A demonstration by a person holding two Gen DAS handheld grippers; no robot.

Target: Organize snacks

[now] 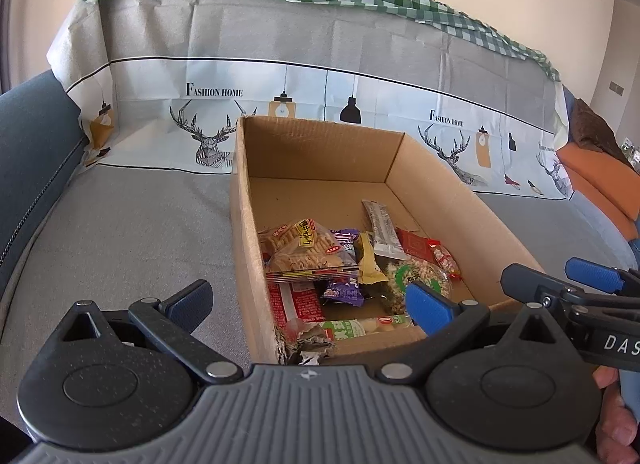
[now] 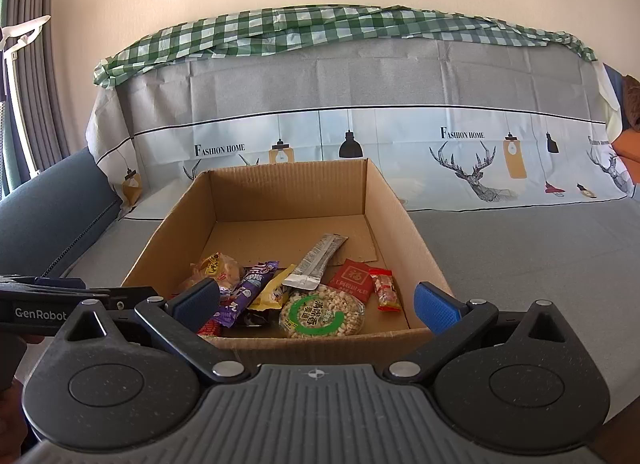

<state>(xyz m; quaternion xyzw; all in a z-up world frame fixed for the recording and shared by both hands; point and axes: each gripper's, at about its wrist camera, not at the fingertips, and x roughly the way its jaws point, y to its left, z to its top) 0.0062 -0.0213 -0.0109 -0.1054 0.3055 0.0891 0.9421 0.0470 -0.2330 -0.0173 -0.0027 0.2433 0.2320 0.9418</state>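
On cloth [image 2: 460, 132] reading "FASHION HOME", snack box [image 2: 392, 200], both grippers' jaws wide, empty.

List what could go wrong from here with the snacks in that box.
1. The snacks overlap in a heap at the near end of the cardboard box; closing on the purple packet may drag its neighbours along.
2. The round rice cake looks brittle and could crack if squeezed.
3. The box's near corner is torn, so it may snag a finger of the open left gripper. The right gripper is open too.
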